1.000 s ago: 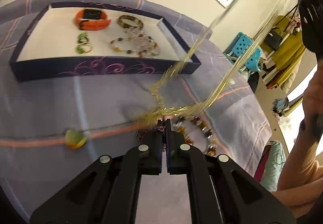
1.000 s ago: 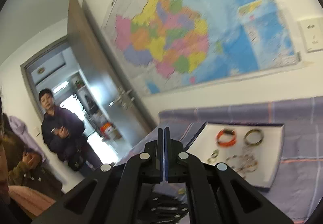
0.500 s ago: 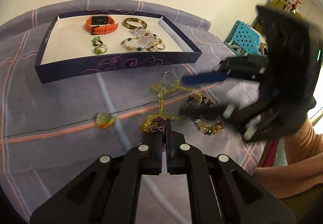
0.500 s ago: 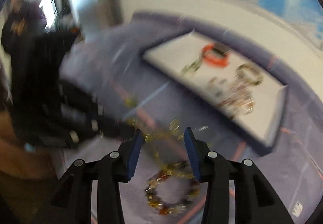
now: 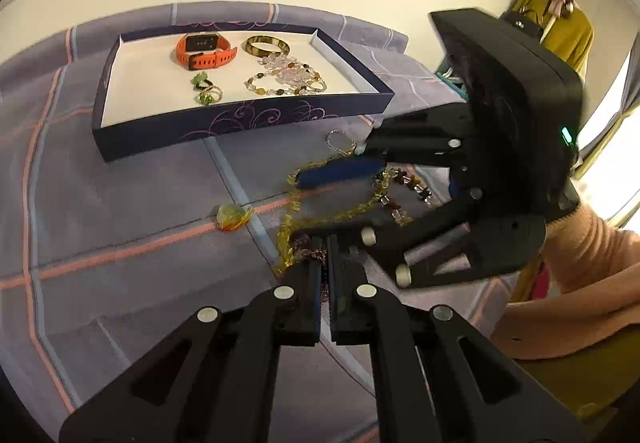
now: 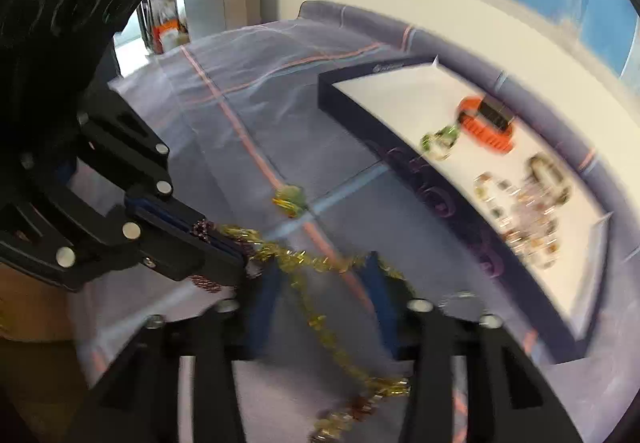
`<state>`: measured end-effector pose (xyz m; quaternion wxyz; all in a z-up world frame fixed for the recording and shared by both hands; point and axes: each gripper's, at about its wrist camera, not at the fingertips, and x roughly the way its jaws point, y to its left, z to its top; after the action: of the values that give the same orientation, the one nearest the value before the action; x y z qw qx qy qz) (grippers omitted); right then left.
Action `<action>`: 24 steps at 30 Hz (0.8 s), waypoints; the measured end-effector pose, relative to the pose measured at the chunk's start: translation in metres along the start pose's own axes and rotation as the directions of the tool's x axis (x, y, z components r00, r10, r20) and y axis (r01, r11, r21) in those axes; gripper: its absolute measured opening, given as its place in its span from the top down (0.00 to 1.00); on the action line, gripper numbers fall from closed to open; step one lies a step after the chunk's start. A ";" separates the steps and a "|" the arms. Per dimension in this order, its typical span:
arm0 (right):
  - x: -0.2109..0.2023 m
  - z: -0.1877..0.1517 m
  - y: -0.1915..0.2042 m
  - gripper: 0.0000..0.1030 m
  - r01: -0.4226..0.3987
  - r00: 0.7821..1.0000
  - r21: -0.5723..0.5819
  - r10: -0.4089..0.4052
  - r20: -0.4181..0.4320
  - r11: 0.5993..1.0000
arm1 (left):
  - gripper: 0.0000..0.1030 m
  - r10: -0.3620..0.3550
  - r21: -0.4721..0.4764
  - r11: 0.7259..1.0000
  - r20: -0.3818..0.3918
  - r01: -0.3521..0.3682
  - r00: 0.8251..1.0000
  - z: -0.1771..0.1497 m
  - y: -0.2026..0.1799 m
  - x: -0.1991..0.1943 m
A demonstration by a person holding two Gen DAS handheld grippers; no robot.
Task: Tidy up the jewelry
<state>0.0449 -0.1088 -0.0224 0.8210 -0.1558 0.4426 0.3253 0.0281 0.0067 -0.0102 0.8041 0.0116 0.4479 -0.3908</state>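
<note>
A gold chain necklace [image 5: 324,217] lies tangled on the purple cloth, also in the right wrist view [image 6: 316,307]. My left gripper [image 5: 325,255] is shut on a dark purple bead strand [image 5: 304,248] at the tangle's near end. My right gripper [image 6: 320,287] is open low over the chain, its fingers either side of it; it shows in the left wrist view [image 5: 304,199]. A brown bead bracelet [image 5: 404,199] lies under it. A dark blue tray [image 5: 240,119] holds an orange watch [image 5: 204,51], a bangle [image 5: 266,45], green rings [image 5: 206,89] and a bead necklace [image 5: 288,79].
A green-yellow pendant [image 5: 232,217] lies on the cloth left of the tangle. A thin silver chain [image 5: 340,141] lies near the tray's front wall. A wall with sockets and a map stands behind the tray. A door stands far left in the right wrist view.
My right gripper came down from high up, let go of the lifted gold chain and opened over it. The chain now lies on the cloth. The left gripper stayed shut.
</note>
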 end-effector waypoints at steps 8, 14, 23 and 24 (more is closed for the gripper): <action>-0.010 -0.006 -0.010 0.97 0.091 0.996 0.065 -0.092 0.018 0.994 | 0.97 0.017 -0.045 0.999 0.000 -0.017 1.000 -0.013 0.012 -0.003; -0.030 -0.014 -0.048 0.97 0.133 0.986 0.235 -0.152 0.067 0.963 | 0.97 -0.004 -0.087 0.996 0.020 0.006 1.000 -0.021 0.019 -0.007; -0.094 -0.008 -0.065 0.97 0.074 0.961 0.317 -0.153 0.230 0.945 | 0.97 0.001 -0.108 0.994 0.066 0.006 0.998 -0.017 0.019 -0.021; -0.102 -0.006 -0.065 0.97 0.069 0.956 0.317 -0.153 0.251 0.946 | 0.97 0.007 -0.102 0.995 0.083 0.001 0.997 -0.013 0.017 -0.026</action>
<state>0.0444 -0.2001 0.0571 0.9053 -0.0062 0.3607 0.2244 0.0225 0.0392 -0.0048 0.8221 -0.0451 0.4336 -0.3663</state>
